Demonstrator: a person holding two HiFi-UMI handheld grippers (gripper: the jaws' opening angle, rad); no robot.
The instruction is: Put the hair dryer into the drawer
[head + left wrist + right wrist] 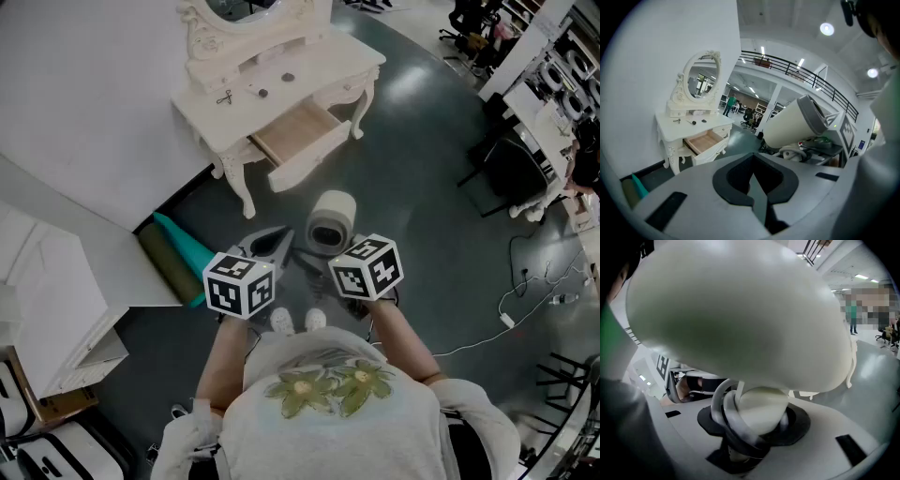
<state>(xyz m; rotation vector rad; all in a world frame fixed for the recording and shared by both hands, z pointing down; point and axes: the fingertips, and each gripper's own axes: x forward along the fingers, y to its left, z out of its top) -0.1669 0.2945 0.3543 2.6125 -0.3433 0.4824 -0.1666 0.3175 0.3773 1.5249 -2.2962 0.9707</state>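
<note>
My right gripper is shut on the handle of the cream hair dryer, which it holds in the air with the barrel pointing away from me. In the right gripper view the dryer's body fills the picture, and its handle and looped grey cord sit between the jaws of the right gripper. My left gripper hangs beside it, shut and empty; in its own view the left gripper shows its jaws meeting. The dryer is at that view's right. The white dressing table stands ahead with its wooden drawer pulled open.
Small dark items lie on the table top under an oval mirror. Rolled teal and olive mats lie on the floor at left, next to a white cabinet. A cable runs across the floor at right, near dark furniture.
</note>
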